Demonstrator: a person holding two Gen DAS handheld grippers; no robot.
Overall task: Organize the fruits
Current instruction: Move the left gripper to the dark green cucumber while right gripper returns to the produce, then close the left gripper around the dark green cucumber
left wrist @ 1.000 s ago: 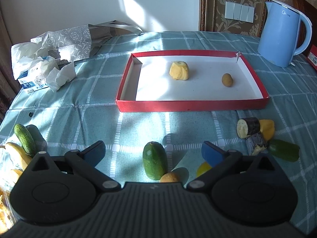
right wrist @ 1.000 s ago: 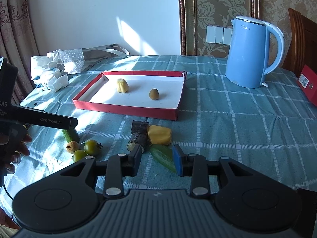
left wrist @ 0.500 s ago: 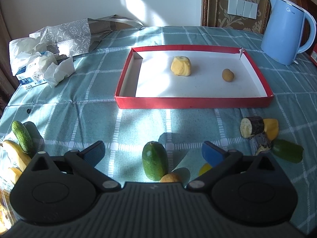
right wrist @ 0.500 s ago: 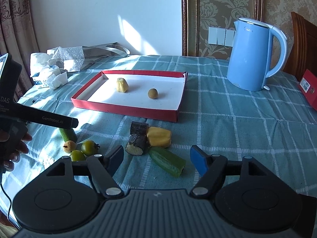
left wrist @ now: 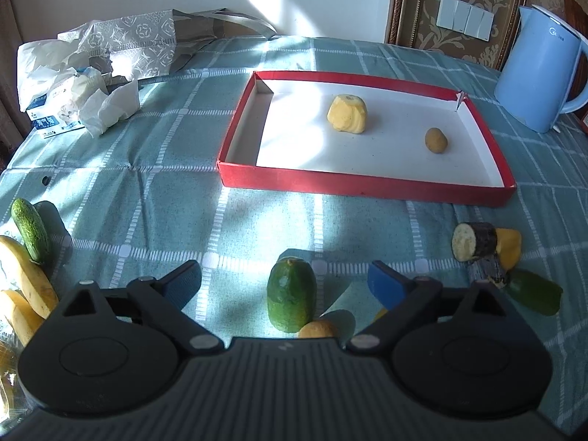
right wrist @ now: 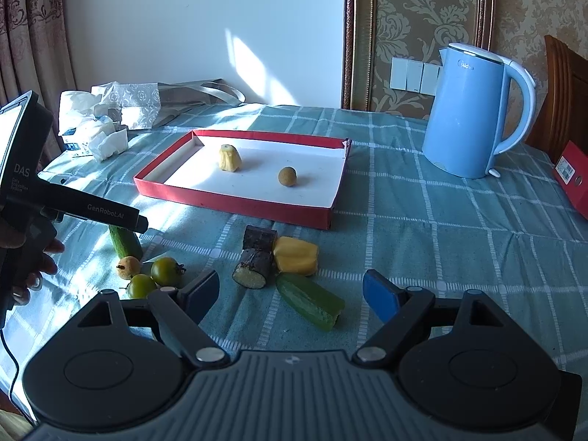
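A red tray (left wrist: 364,187) (right wrist: 235,204) holds a peeled yellow fruit (left wrist: 347,113) (right wrist: 229,158) and a small brown fruit (left wrist: 436,140) (right wrist: 287,176). My left gripper (left wrist: 284,283) is open; a green cucumber chunk (left wrist: 291,303) stands between its fingers, with a small yellow fruit (left wrist: 318,329) just behind it. My right gripper (right wrist: 290,290) is open and empty above a green cucumber piece (right wrist: 310,301), two dark eggplant pieces (right wrist: 253,257) and a yellow pepper piece (right wrist: 296,255). Two green tomatoes (right wrist: 165,271) lie at the left.
A blue kettle (right wrist: 470,110) stands at the back right. Tissue packs and a patterned bag (left wrist: 110,51) lie at the back left. A cucumber (left wrist: 30,228) and bananas (left wrist: 25,286) lie at the left edge. A red box (right wrist: 571,180) is at the far right.
My right gripper opened, let go of the green cucumber piece, and drew back and up. My left gripper stayed open and barely moved.
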